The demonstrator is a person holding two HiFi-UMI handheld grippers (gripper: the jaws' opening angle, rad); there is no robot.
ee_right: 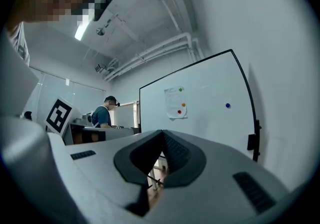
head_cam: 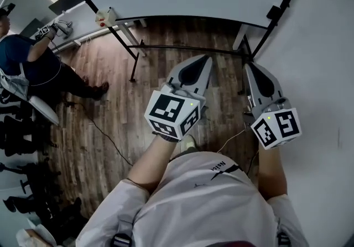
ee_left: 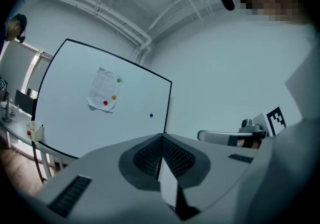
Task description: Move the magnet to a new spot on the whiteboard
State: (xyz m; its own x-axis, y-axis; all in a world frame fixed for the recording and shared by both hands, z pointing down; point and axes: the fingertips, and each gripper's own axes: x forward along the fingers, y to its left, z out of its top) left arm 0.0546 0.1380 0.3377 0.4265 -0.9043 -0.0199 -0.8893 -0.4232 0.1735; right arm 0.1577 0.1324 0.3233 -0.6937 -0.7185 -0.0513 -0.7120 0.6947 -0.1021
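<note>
- Left gripper [ee_left: 162, 137] and right gripper [ee_right: 162, 134]: both pressed together, empty, well short of the whiteboard [ee_right: 210, 128].
- Magnet [ee_right: 228, 105], blue, sits alone on the whiteboard, right of the paper [ee_right: 175, 102].
- Step: approach, grasp not yet begun. Next likely: close in on the whiteboard, spread one claw, pinch the magnet.

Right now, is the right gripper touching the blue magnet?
Apart: the right gripper view shows the blue magnet far off on the whiteboard, beyond the shut right gripper.

Dark wood-plank floor [head_cam: 110, 113], a plain white wall [head_cam: 323, 58] on the right, a white counter [head_cam: 83, 19] far left, pipes [ee_right: 155, 55] and a strip light [ee_right: 81, 30] overhead.
</note>
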